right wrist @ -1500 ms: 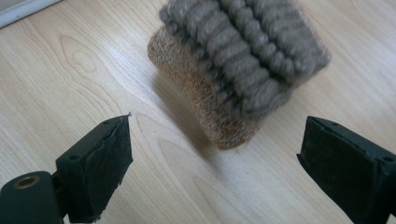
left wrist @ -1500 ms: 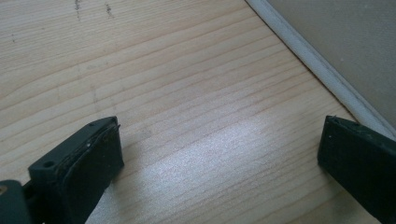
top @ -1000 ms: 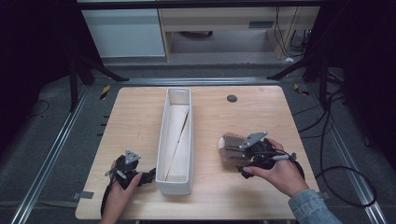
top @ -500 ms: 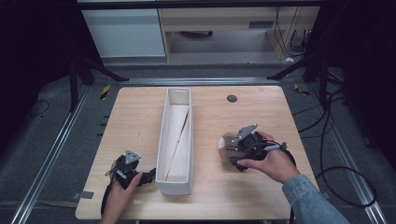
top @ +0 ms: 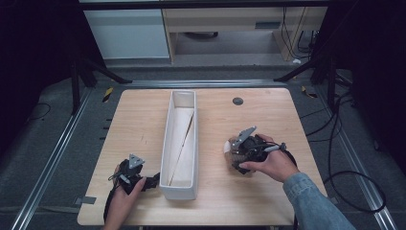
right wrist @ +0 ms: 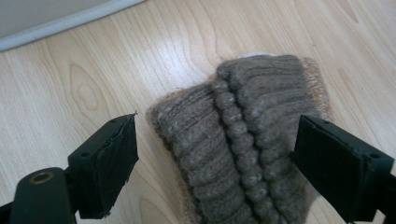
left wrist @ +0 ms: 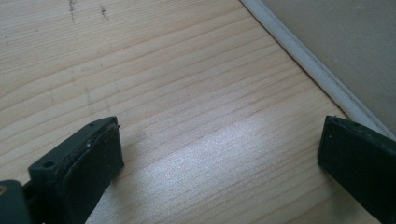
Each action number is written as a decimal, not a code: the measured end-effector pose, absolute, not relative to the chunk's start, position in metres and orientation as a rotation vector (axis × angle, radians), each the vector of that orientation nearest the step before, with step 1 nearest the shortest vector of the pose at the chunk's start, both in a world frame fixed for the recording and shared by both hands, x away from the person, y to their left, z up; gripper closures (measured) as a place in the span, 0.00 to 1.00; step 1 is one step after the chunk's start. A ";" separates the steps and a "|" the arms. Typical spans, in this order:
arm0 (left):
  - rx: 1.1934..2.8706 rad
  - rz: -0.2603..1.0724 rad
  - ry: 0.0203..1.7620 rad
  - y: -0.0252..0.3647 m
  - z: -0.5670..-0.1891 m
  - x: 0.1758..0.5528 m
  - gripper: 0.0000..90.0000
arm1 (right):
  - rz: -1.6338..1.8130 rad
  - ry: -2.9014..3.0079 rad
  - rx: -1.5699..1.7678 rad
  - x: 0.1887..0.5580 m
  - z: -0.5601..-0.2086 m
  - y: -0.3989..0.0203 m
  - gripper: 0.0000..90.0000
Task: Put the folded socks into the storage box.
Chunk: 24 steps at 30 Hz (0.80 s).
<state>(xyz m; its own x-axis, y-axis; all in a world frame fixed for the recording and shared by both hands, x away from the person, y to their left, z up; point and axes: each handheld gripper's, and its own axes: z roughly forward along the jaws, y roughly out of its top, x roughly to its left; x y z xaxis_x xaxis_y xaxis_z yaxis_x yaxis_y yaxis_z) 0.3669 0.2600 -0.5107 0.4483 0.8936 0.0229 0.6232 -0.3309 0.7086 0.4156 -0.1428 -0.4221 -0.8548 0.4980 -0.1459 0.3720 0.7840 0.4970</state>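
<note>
Brown knit sock [right wrist: 243,140] between open right gripper [right wrist: 217,165] jaws

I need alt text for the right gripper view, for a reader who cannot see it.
A brown knitted sock lies folded on a wooden table, between the open black jaws of the right gripper. The jaws do not touch it yet.
</note>
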 end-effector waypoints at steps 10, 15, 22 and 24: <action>2.069 0.551 1.262 0.259 -0.511 0.367 0.00 | 0.649 2.716 0.660 0.418 -0.429 -0.140 0.13; 2.069 0.551 1.260 0.259 -0.511 0.367 0.00 | 0.627 2.715 0.638 0.417 -0.436 -0.142 0.13; 2.071 0.550 1.259 0.259 -0.511 0.367 0.00 | 0.586 2.707 0.622 0.418 -0.441 -0.143 0.13; 2.071 0.551 1.259 0.259 -0.511 0.367 0.00 | 0.578 2.705 0.617 0.418 -0.443 -0.143 0.13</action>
<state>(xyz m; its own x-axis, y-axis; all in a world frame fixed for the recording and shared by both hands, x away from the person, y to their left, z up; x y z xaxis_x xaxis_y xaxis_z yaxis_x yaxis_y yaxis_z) 0.3668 0.2592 -0.5109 0.4520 0.8918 0.0218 0.6213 -0.3322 0.7096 0.4183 -0.1431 -0.4425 -0.8606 0.4675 -0.2022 0.3441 0.8263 0.4459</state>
